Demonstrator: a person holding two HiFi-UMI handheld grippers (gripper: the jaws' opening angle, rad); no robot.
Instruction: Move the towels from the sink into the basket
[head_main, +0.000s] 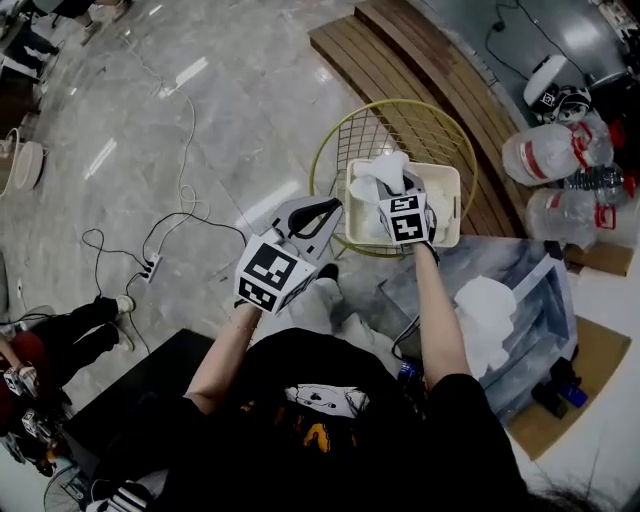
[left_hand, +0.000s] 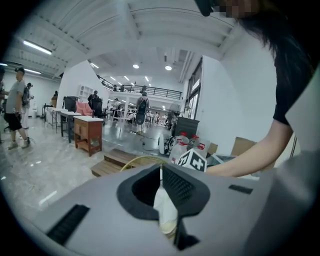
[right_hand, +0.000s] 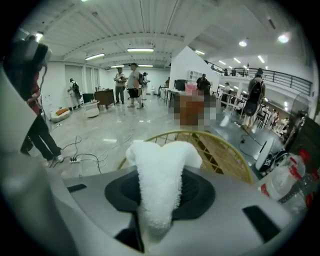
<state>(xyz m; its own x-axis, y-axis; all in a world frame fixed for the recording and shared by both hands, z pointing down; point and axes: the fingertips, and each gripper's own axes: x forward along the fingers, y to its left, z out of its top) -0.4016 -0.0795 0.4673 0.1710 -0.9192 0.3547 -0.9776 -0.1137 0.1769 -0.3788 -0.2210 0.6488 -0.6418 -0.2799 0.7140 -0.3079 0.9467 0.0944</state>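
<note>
My right gripper (head_main: 392, 190) is shut on a white towel (head_main: 385, 172) and holds it right over the white basket (head_main: 452, 205). In the right gripper view the towel (right_hand: 150, 150) bulges out past the right gripper (right_hand: 162, 172) and hides the jaw tips. Another white towel (head_main: 488, 308) lies in the sink (head_main: 545, 290) at the right. My left gripper (head_main: 335, 208) hovers left of the basket, jaws together, with no towel visible in it. In the left gripper view, only a pale sliver shows in the slit of the left gripper (left_hand: 160, 170).
The basket rests on a yellow wire stool (head_main: 335, 150). Large water bottles (head_main: 545, 155) and a wooden platform (head_main: 420, 60) lie beyond it. Cables and a power strip (head_main: 150, 268) trail over the floor at the left, where a person's legs (head_main: 60, 330) show.
</note>
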